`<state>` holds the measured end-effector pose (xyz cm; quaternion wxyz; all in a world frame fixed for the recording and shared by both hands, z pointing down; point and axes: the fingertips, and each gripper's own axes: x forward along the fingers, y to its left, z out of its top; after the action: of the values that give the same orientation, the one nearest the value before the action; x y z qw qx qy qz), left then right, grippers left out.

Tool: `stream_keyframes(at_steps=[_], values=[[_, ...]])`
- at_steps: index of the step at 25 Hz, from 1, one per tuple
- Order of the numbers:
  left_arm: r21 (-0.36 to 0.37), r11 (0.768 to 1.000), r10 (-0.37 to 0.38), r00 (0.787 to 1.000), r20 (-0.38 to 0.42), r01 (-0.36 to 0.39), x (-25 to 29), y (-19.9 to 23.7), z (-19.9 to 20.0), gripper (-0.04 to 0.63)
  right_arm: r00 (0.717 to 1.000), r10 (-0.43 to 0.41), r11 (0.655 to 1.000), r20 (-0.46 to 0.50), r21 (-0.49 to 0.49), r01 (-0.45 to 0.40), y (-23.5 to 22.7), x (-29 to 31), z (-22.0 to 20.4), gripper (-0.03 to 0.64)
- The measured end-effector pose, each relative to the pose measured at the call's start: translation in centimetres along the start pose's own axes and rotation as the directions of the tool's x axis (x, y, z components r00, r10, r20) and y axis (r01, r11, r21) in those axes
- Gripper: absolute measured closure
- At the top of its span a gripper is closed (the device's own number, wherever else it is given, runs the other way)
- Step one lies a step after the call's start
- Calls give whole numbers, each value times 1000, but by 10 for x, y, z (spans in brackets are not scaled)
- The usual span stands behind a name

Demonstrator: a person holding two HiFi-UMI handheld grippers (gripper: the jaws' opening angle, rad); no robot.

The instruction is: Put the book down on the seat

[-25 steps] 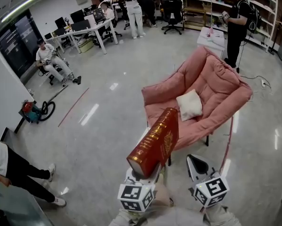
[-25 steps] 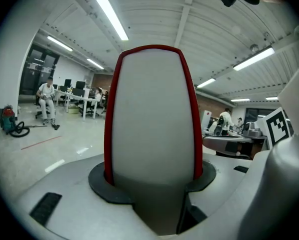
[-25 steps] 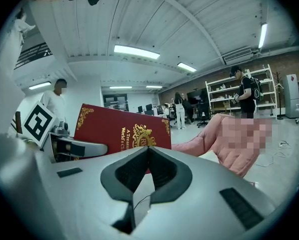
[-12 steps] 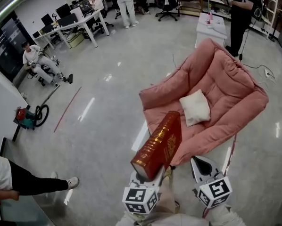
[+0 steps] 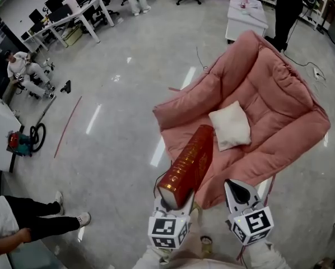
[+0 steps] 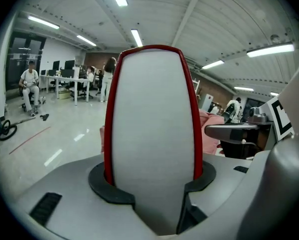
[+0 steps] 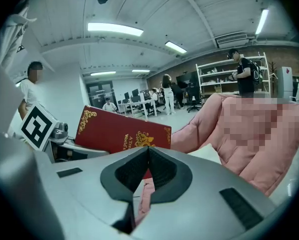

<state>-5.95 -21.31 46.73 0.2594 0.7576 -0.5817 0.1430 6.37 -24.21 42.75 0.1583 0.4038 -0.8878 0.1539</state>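
A thick red book (image 5: 187, 162) with gold print is held up spine-on, and my left gripper (image 5: 175, 205) is shut on its lower end. In the left gripper view the book's white page edge (image 6: 152, 134) fills the gap between the jaws of the left gripper (image 6: 154, 184). My right gripper (image 5: 239, 194) is shut and holds nothing, just right of the book. The book's far end reaches over the front edge of the pink padded chair (image 5: 268, 102), where a white cushion (image 5: 230, 125) lies on the seat. The right gripper view shows the right gripper (image 7: 148, 153), the book's cover (image 7: 117, 130) and the pink chair (image 7: 224, 134).
A person's legs (image 5: 38, 224) stand at the lower left. A red vacuum cleaner (image 5: 16, 140) sits by the left wall. Desks with seated people (image 5: 72, 15) are at the far left, and a white table (image 5: 245, 14) stands behind the chair. Glossy floor lies left of the chair.
Both grippers and the book have come closer to the pink chair and sunk lower. The book's far end now overlaps the seat's front edge. The grip on the book is unchanged.
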Motion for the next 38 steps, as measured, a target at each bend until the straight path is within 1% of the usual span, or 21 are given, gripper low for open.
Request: stream_keyframes(at_steps=[7,12,16,18,22,27,32,36,38], values=[[-42,999,-35,995,-88,31,65,14,-16,350,998,-30,999,-57,16,30,-33,49,-17,611],[-68,996,-69,985,-159,59,115,24,-43,350,994,-37,998,-99,44,42,-49,85,-40,611],[-76,995,-81,975,-207,66,151,35,-66,350,991,-46,997,-127,56,53,-59,110,-59,611],[-97,993,-86,970,-228,65,166,42,-78,348,989,-55,996,-138,65,64,-63,120,-67,611],[-165,985,-100,959,-267,57,196,57,-103,348,984,-70,993,-162,84,85,-71,136,-83,611],[-216,975,-112,951,-288,49,227,68,-122,348,979,-69,992,-194,90,88,-78,151,-103,611],[-280,959,-141,943,-302,54,259,75,-134,347,973,-73,992,-218,87,94,-84,160,-117,611],[-298,953,-158,937,-312,62,274,81,-140,345,971,-75,990,-229,98,99,-84,162,-125,611],[-293,955,-155,934,-322,58,277,88,-141,341,970,-71,990,-232,100,96,-81,164,-127,611]])
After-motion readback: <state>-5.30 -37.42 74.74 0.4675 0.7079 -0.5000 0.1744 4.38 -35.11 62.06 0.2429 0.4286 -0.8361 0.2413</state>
